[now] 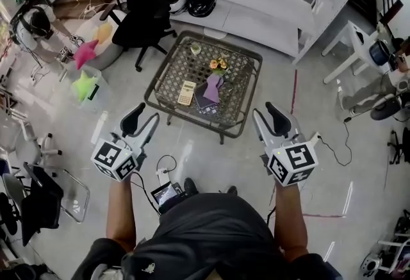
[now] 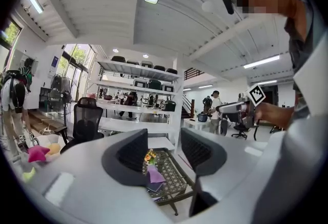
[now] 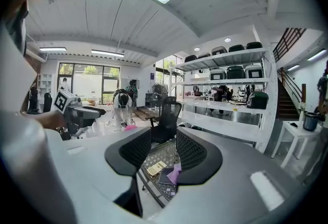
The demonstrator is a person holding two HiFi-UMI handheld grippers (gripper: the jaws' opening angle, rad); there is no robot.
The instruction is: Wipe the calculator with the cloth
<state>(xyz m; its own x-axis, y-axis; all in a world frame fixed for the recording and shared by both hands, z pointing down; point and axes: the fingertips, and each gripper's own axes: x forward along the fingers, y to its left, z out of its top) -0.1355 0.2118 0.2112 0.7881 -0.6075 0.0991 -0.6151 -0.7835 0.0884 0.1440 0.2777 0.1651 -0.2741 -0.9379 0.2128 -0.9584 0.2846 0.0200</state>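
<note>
Lattice-top table (image 1: pixel 176 67) stands on the floor ahead, with a black office chair (image 1: pixel 146 3) behind it. Left gripper (image 1: pixel 146 115) and right gripper (image 1: pixel 266 112) are held in air short of the table, well apart. Both have jaws spread, nothing between the pads. Calculator (image 1: pixel 186 93) lies flat on the table, purple cloth (image 1: pixel 213 88) just beside it. Right gripper view shows both. Left gripper view shows the cloth and flowers (image 2: pixel 149 156); its jaw hides the calculator.
</note>
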